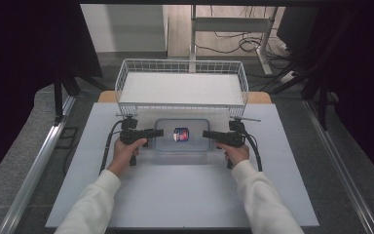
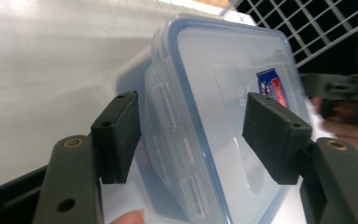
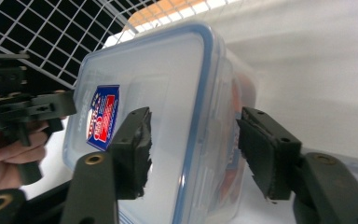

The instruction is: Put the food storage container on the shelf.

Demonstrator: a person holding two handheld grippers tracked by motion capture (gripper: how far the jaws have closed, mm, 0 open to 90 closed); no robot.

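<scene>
White table (image 1: 185, 195) | clear blue-rimmed lidded box (image 1: 181, 135), red-blue label | both jaws spread, straddling its ends

We see a white wire basket (image 1: 182, 83) at the far edge of the grey table (image 1: 175, 195), standing on a wooden board (image 1: 259, 97). The basket has a pale flat liner inside. Behind it we see a white desk frame (image 1: 231, 24) and some cables (image 1: 243, 46) lying on the floor. Dark curtains (image 1: 24, 58) hang at both sides, and a metal rail (image 1: 34, 170) runs along the left of the table
</scene>
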